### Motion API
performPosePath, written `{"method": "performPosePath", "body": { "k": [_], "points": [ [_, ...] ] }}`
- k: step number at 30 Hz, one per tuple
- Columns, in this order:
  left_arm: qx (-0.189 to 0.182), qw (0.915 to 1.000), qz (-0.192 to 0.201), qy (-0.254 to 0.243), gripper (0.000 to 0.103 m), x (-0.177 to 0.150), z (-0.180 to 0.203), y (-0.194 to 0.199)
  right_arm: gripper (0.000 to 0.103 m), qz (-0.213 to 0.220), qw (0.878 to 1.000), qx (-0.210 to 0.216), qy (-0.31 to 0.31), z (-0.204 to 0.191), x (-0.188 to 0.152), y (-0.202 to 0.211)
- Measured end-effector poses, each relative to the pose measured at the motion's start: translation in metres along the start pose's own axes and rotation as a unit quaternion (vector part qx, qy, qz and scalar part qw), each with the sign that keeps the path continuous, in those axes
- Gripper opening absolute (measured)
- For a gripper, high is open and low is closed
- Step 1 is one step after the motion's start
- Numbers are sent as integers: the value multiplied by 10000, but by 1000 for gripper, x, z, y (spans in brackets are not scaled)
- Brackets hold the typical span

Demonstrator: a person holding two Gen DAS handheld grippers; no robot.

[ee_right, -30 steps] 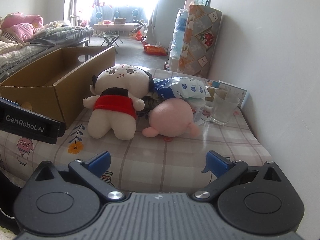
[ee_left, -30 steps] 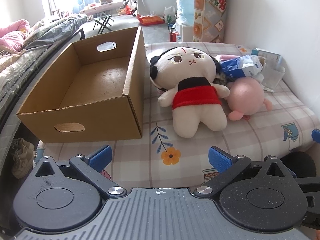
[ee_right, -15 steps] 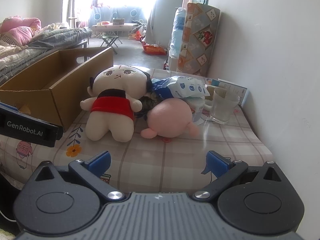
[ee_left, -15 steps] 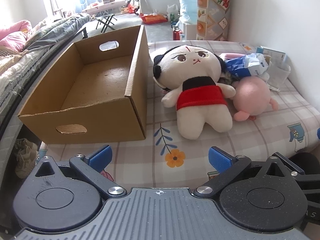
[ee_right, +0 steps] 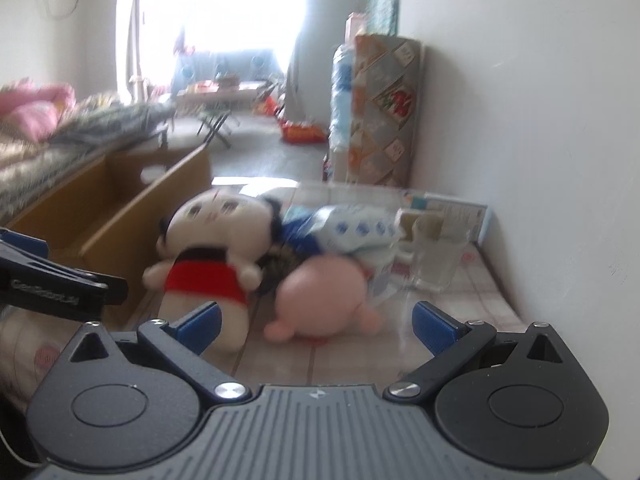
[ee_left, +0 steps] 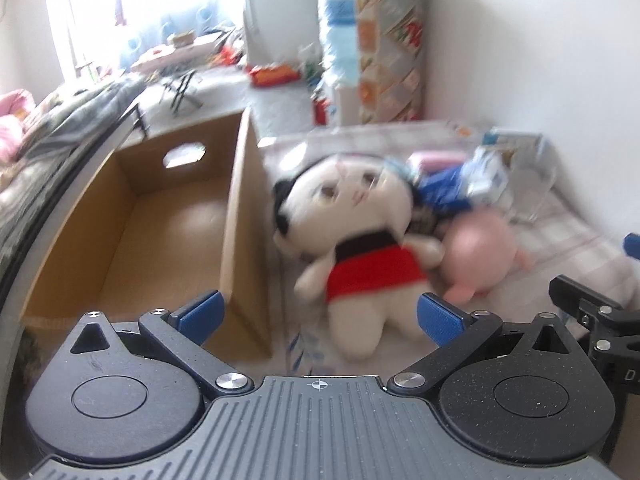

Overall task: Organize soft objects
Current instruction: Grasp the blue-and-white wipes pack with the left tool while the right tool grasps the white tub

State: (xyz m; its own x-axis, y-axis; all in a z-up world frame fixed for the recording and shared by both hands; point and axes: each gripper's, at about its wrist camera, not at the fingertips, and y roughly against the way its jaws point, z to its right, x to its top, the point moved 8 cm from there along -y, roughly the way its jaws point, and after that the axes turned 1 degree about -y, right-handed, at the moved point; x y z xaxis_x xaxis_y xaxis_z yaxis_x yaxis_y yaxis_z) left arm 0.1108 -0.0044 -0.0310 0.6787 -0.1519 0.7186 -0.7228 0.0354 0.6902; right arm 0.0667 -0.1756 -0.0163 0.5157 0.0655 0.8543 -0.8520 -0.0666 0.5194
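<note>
1. Left wrist view: a cardboard box (ee_left: 172,216) is seen at the left, open at the top, with nothing visible inside and an oval handle hole in its far wall.
2. Just right of the box, a cream doll in a red top (ee_left: 360,248) is seen lying face up on the checked cloth (ee_left: 568,236), its legs toward the camera.
3. The left gripper (ee_left: 318,316) is held wide open and grips nothing; the doll's legs are seen between its blue pads (ee_left: 202,312), though the blur hides whether anything touches.
4. A round pink plush (ee_left: 478,256) is pressed against the doll's right side, with a blue-and-white packet (ee_left: 468,180) behind both.
5. In the right wrist view, the right gripper (ee_right: 316,322) is likewise spread open and empty; the pink plush (ee_right: 322,298) is framed between its pads, just ahead of them.
6. A clear cup (ee_right: 438,260) is seen further right, near the wall.
</note>
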Motion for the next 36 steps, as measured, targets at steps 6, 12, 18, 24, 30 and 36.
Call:
{"method": "performPosePath", "body": {
  "k": [6,12,18,24,30,36],
  "points": [
    [-739,9953,494,-372,103,53,21,-7,103,396,9982,-126,-422,31,21,-13],
    [-1677,9806,606,-813,103,97,67,-30,103,676,9910,546,-1017,57,24,-33],
    [-2115,9627,-170,-1677,100,121,126,-99,103,723,9863,899,-1178,62,15,-60],
    [-2093,9447,-1230,-2204,94,113,158,-165,103,749,9877,758,-1143,75,5,-82],
    [-2116,9339,-1638,-2371,76,103,167,-193,100,739,9859,698,-1328,96,-5,-95],
    [-2094,9426,-1465,-2149,58,110,162,-189,87,636,9838,718,-1511,105,-6,-106]
  ]
}}
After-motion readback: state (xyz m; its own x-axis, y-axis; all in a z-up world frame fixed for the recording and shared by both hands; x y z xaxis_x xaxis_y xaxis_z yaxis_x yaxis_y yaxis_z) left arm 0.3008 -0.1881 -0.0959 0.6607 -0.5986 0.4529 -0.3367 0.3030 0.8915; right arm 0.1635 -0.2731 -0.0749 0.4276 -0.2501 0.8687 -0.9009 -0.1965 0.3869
